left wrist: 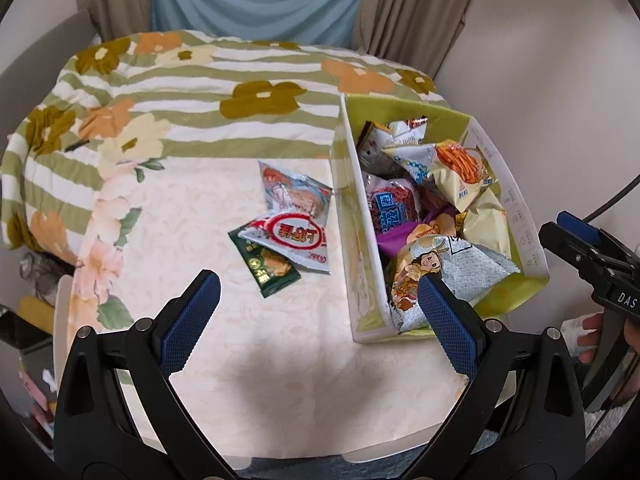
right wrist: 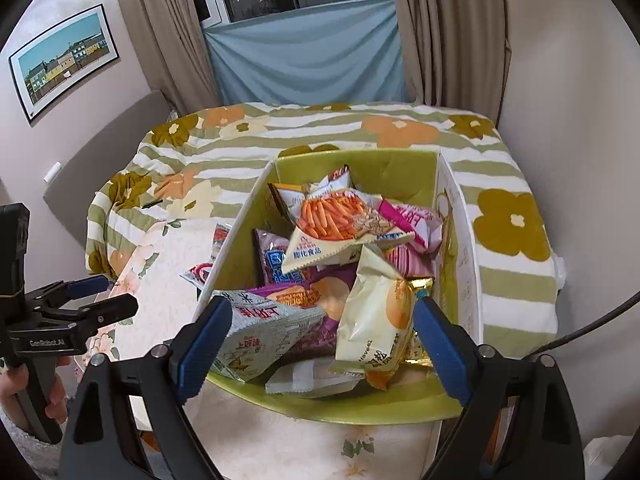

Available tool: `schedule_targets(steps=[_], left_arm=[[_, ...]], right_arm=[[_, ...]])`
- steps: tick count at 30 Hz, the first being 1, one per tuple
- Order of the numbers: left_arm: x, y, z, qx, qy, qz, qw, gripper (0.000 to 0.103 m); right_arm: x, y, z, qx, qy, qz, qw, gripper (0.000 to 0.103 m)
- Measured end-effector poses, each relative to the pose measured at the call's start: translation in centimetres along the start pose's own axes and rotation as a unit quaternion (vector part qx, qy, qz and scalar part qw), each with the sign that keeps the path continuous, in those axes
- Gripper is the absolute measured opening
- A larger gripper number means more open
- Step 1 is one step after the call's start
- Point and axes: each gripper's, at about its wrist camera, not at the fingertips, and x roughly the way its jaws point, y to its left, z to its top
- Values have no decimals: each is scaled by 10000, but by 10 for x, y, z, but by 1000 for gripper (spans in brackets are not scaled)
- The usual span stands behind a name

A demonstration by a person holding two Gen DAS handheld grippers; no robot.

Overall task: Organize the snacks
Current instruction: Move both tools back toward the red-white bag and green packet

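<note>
— Starting leftward, what lies ahead of the left hand-held gripper (left wrist: 318,294)?

— Its jaws are spread wide and empty over the cream floral-cloth counter (left wrist: 208,208). Ahead lie a dark green foil packet (left wrist: 266,266), a white packet with a red ring (left wrist: 292,242) and a pale pictured packet (left wrist: 296,192), overlapping.

— And rightward?

— The right hand-held gripper (right wrist: 322,320), also agape and empty, hovers above the green-lined white cardboard box (right wrist: 360,404), crammed with crinkly snack bags (right wrist: 340,228).
</note>
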Motion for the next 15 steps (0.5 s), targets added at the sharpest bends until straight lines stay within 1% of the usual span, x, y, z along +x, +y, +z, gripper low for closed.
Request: schedule_targets(steps=[4, 7, 10, 15], left_arm=[[-12, 16, 6, 49, -128, -36, 9999, 98], [-17, 30, 13, 122, -141, -39, 9998, 98], [-23, 49, 20, 181, -198, -119, 9996, 98], [-23, 83, 39, 337, -119, -198, 9992, 98]], right_arm=[[-5, 12, 3, -11, -124, 25, 9999, 90], [-7, 29, 7, -14, -125, -14, 9999, 90], [-7, 46, 11, -8, -161, -26, 9999, 90], [0, 80, 15, 124, -269, 12, 9996, 90]])
